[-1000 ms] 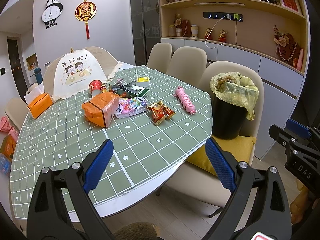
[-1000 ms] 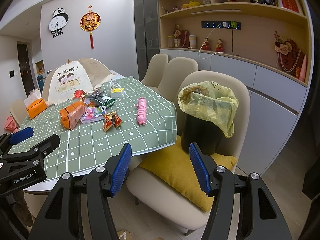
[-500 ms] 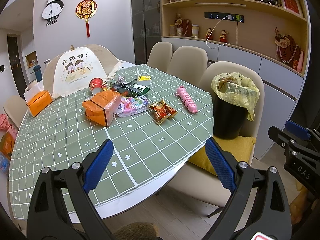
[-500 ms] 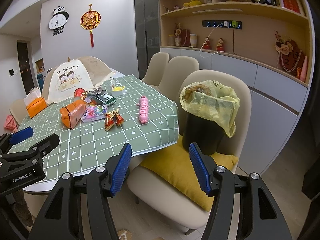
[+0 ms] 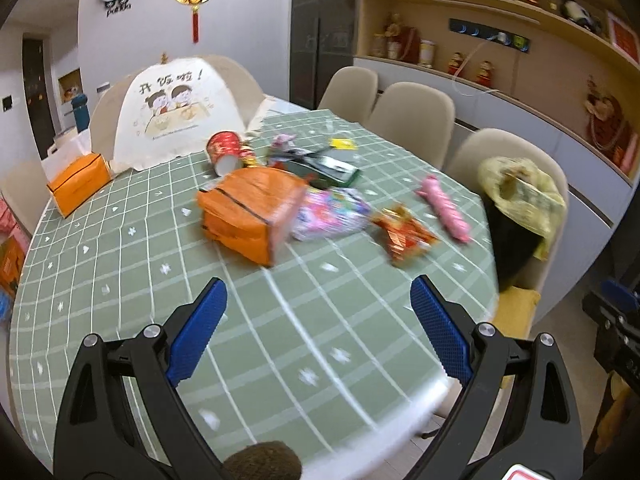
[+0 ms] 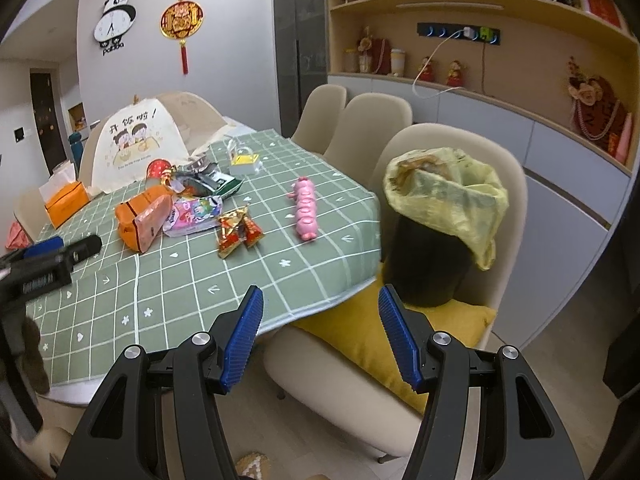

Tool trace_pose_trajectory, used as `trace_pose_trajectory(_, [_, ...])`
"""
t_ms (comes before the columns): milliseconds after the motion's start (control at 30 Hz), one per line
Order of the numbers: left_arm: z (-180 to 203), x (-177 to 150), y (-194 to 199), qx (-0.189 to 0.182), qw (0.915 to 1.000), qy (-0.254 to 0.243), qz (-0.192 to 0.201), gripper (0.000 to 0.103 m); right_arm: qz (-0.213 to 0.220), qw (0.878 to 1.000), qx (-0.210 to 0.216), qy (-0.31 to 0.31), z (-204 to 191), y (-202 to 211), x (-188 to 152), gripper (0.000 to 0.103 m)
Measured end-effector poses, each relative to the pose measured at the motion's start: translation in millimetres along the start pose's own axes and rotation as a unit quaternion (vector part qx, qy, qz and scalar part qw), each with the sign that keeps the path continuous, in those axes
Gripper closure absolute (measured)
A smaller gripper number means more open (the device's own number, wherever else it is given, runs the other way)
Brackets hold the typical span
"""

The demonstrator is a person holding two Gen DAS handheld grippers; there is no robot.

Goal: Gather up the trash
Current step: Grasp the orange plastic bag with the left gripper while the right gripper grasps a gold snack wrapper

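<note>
On the green checked tablecloth [image 5: 132,264] all the trash is still lying where it can be seen, so I judge the collecting has barely begun: nothing is held, and every piece has yet to reach the bin.

Working from the left, the orange tissue box [image 6: 64,200] sits near the far edge beside the white food cover [image 6: 136,148]; I take neither for trash. Next is the orange packet [image 5: 252,216], the biggest piece, lying on its side with its long axis running from far-left to near-right in the left wrist view. Behind it a red paper cup [image 5: 224,150] is tipped over, its mouth turned toward me. The pink printed wrapper [image 6: 194,214] touches the orange packet's right end and lies roughly crosswise. Just right of that is the red-and-gold snack wrapper [image 6: 238,230], crumpled, its length pointing toward the table's near edge. Then the pink sausage-shaped toy [image 6: 305,212], well apart from the rest, long axis running away from me, nearly parallel to the table's right edge. The left view is smeared, so I can't say what the dark pile [image 6: 208,182] behind the wrappers is made of.

Furthest right, the black bin with the yellow bag [image 6: 444,200] stands on the chair cushion [image 6: 360,332], mouth up and already part filled.

My left gripper [image 5: 318,328] hangs above the near tablecloth, jaws spread wide and empty. My right gripper [image 6: 320,336] is likewise parted and empty, over the gap between table edge and chair.
</note>
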State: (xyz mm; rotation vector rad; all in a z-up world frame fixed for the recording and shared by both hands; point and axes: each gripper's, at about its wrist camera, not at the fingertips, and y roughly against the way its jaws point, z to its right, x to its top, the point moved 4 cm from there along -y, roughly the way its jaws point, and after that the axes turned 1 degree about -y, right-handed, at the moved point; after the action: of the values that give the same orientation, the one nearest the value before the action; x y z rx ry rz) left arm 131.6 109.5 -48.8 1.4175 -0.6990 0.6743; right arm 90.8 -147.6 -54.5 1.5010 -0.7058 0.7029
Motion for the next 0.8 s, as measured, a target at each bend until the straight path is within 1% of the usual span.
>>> trace_pose_trajectory(100, [-38.6, 18.5, -26.9, -0.004, 0.9997, 0.023, -0.007, 0.014, -0.008, 1.0, 0.007, -0.008, -18.1, -22.2, 7.7, 0.046])
trace_pose_trajectory(133, [-54.6, 26.8, -41.4, -0.009, 0.9993, 0.034, -0.011, 0.013, -0.01, 1.0, 0.01, -0.009, -25.8, -30.7, 11.2, 0.046])
trace_pose_trajectory(200, [-73.3, 35.9, -60.5, -0.019, 0.9983, 0.051, -0.021, 0.012, -0.014, 1.0, 0.009, -0.001, -39.2, -46.6, 17.7, 0.046])
trace_pose_trajectory(267, [-94.3, 43.5, -83.5, -0.035, 0.9953, 0.081, -0.04, 0.012, -0.021, 1.0, 0.003, 0.009, -50.2, -64.7, 24.9, 0.046])
trace_pose_trajectory(333, [-111.9, 50.0, -105.7, -0.042, 0.9925, 0.096, -0.063, 0.012, -0.034, 0.999, 0.011, 0.015, -61.8, -89.0, 35.5, 0.046])
trace_pose_trajectory(400, [-122.5, 52.3, -118.9, -0.045, 0.991, 0.099, -0.078, 0.012, -0.042, 0.999, 0.019, 0.025, -72.2, -110.1, 48.3, 0.046])
trace_pose_trajectory(500, [-136.3, 52.7, -136.8, -0.052, 0.9883, 0.099, -0.103, 0.012, -0.05, 0.997, 0.022, 0.055, -89.4, -142.3, 68.1, 0.046])
trace_pose_trajectory(567, [-141.0, 48.8, -148.0, -0.054, 0.986, 0.093, -0.127, 0.015, -0.056, 0.996, 0.021, 0.069, -97.5, -160.3, 76.3, 0.046])
trace_pose_trajectory(667, [-147.0, 45.2, -159.2, -0.071, 0.9813, 0.105, -0.145, 0.02, -0.073, 0.994, 0.027, 0.076, -105.7, -189.7, 84.3, 0.046])
trace_pose_trajectory(733, [-152.0, 45.8, -170.3, -0.089, 0.9753, 0.126, -0.158, 0.022, -0.098, 0.992, 0.034, 0.074, -108.5, -212.0, 83.8, 0.046])
trace_pose_trajectory(800, [-154.1, 48.3, -178.2, -0.098, 0.9711, 0.14, -0.166, 0.026, -0.128, 0.988, 0.037, 0.072, -110.0, -229.6, 76.8, 0.048])
